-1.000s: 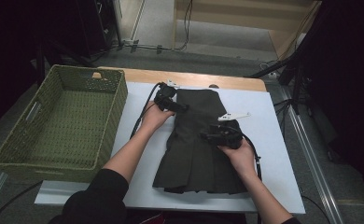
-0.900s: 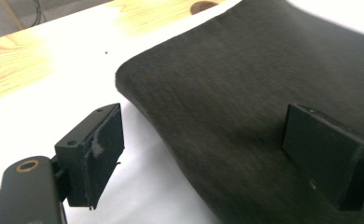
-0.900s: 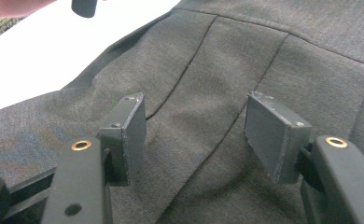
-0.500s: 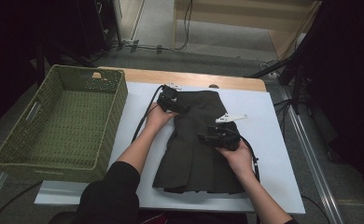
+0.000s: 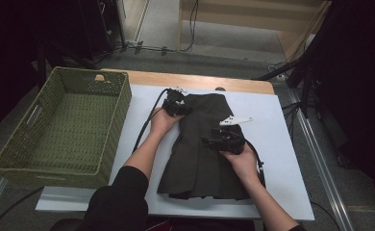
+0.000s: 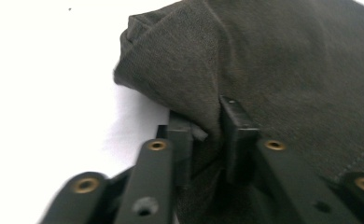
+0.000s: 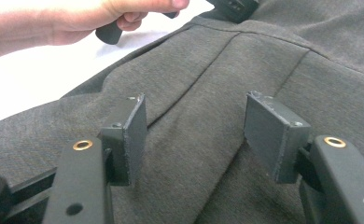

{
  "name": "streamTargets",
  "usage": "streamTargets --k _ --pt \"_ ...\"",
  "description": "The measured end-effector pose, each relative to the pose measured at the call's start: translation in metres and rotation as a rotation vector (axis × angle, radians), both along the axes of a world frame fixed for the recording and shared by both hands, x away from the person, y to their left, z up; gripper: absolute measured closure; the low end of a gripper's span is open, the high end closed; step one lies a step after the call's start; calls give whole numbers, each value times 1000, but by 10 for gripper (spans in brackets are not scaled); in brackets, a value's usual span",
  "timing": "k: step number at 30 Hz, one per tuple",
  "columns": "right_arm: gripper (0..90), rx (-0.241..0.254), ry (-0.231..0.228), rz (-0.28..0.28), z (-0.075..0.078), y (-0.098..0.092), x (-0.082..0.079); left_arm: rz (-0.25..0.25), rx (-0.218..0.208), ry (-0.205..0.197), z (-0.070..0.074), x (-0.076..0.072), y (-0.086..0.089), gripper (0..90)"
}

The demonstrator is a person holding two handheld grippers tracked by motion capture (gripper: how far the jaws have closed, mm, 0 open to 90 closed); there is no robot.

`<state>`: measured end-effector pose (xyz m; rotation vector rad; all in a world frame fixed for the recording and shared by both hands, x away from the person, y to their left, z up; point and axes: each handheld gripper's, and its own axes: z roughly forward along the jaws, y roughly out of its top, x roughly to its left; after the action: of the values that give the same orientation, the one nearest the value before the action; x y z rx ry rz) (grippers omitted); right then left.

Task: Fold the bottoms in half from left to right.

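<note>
Dim room, grey floor with cables behind a wooden-edged table under a white sheet. High view: green woven basket at the left side of the table, well apart from the dark pleated skirt spread flat mid-sheet, waistband at the far end, hem toward the person. Left gripper at the waistband's left corner, left hand just behind it. Right gripper over the middle of the skirt, right hand gripping it, grey 3-cornered plate on top.

Left gripper view: skirt lifted into a fold at the corner, white sheet beside it. Left gripper with its 2 jaws just drawn together, clamped on the pinched fold of cloth.

Right gripper view: right gripper with its 2 jaws standing apart, pads clear of the skirt below and between them, a pleat line running across. Left hand farther off at the skirt's edge, over the white sheet.
</note>
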<state>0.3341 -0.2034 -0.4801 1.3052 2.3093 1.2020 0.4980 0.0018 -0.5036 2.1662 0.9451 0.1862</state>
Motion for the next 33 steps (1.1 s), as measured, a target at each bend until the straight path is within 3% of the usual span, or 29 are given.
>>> streamTargets --k 3,6,8,9,10,13,16,22,33 --pt "382 -1 -5 9 1 3 0 11 17 32 8 2 -2 823" --pt "417 6 -9 19 3 5 -1 2 30 17 19 2 -3 828" --pt "559 3 -17 20 6 7 -2 -2 20 20 26 2 -1 830" --pt "569 6 -29 25 8 8 -3 1 3 29 29 2 -1 831" --pt "637 10 -29 24 10 9 -3 0 -12 33 32 2 0 833" --pt "731 47 -13 43 12 10 -2 -6 -15 17 39 -1 0 833" --pt "793 45 0 63 10 16 -1 -11 -35 19 44 -3 2 834" --pt "815 12 11 82 3 32 3 -26 -53 -1 55 -9 3 834" --pt "834 -47 30 66 -18 48 13 -58 -80 13 73 -19 5 835"
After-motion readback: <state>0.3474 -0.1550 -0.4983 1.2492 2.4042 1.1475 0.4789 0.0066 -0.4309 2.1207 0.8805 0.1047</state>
